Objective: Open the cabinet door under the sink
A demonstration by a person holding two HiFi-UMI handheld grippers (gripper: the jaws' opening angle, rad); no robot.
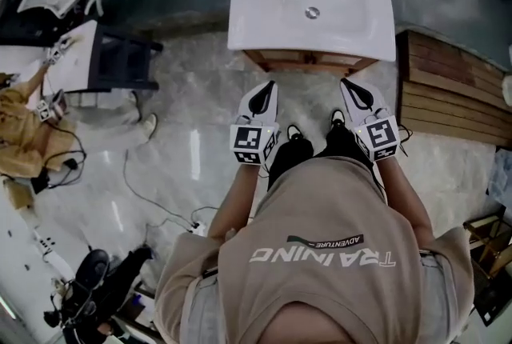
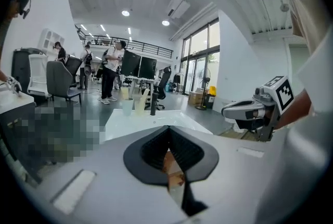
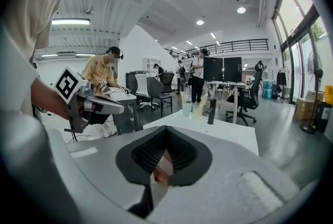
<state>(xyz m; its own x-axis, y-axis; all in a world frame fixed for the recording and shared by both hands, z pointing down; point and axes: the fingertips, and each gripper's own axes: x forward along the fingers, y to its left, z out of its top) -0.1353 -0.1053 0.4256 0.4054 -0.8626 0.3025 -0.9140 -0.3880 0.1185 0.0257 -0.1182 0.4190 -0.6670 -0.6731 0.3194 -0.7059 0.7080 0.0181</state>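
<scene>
The wooden cabinet [image 1: 308,61] sits under the white sink [image 1: 352,14] straight ahead, door face hidden from above; the door is likely stiff, light on hinges, best taken at a handle or free edge. A slatted platform [image 1: 448,86] stands close on the right. The left gripper [image 1: 269,86] and right gripper [image 1: 346,83], jaws together and empty, point at the cabinet.

Tan T-shirt [image 1: 320,270] printed TRAINING, black shoes [image 1: 293,150], white left tool [image 1: 269,88], white right tool [image 1: 346,85], square-marker cubes [image 1: 250,141]
</scene>
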